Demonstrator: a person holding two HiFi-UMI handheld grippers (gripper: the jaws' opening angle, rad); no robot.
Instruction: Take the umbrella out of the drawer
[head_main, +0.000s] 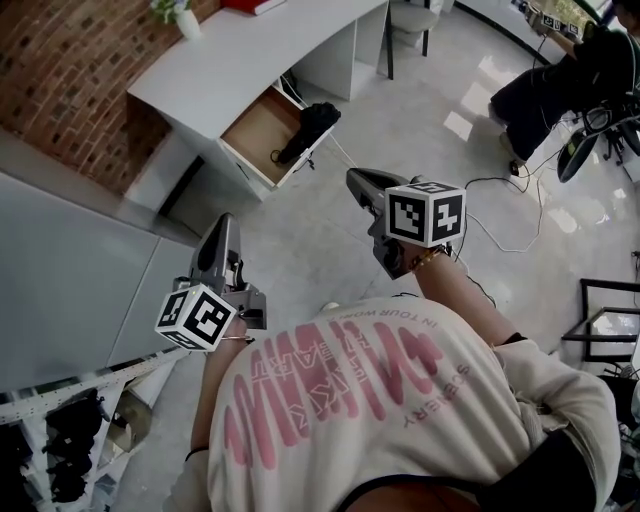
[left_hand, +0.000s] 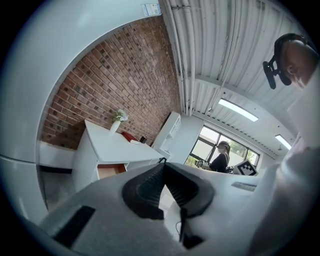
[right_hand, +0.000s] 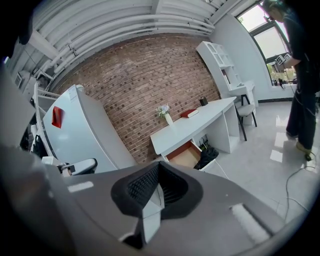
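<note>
The black folded umbrella (head_main: 308, 130) lies in the open drawer (head_main: 257, 136) of the white desk (head_main: 250, 55), against the drawer's front right corner. It also shows as a dark bundle in the right gripper view, umbrella (right_hand: 207, 156) in drawer (right_hand: 186, 155). Both grippers hang over the floor, well short of the drawer. My left gripper (head_main: 226, 222) points toward the desk with its jaws shut and empty (left_hand: 163, 165). My right gripper (head_main: 356, 180) is nearer the drawer, its jaws likewise shut on nothing (right_hand: 157, 167).
A grey cabinet (head_main: 70, 270) stands close on my left. A vase (head_main: 186, 20) and a red book (head_main: 255, 5) sit on the desk. Cables (head_main: 500, 225) trail over the pale floor. A person (head_main: 560, 80) stands at far right, and a chair (head_main: 410, 20) beyond the desk.
</note>
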